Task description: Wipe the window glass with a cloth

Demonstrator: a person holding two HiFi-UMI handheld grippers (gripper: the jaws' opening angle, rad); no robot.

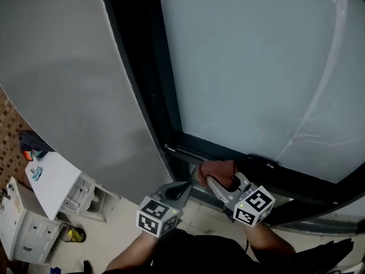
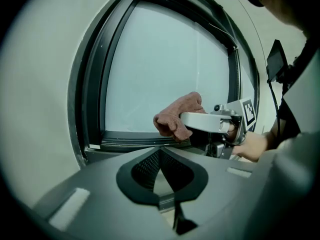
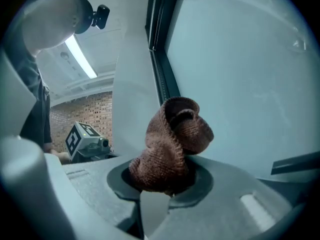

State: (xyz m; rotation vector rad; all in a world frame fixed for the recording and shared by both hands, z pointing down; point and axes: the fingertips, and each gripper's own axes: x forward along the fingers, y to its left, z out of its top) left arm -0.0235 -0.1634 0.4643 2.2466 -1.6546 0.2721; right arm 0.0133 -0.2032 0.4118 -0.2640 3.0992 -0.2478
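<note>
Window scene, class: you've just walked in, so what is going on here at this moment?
A person stands at a window with a dark frame, a gripper in each hand. The right gripper is shut on a brown cloth, held by the lower left corner of the window glass. Whether the cloth touches the glass is unclear. The left gripper, fingers together and holding nothing, hangs just beside it.

The head camera looks steeply down from above on the left claw (image 1: 186, 186) and right claw (image 1: 210, 180), both close by the window's lower frame (image 1: 228, 150). The left claw's camera, low and near, faces the window glass (image 2: 160, 69) almost square-on. The right claw's camera tilts up along the glass from close by. Each claw view catches the other claw, and all three views share the glass.
</note>
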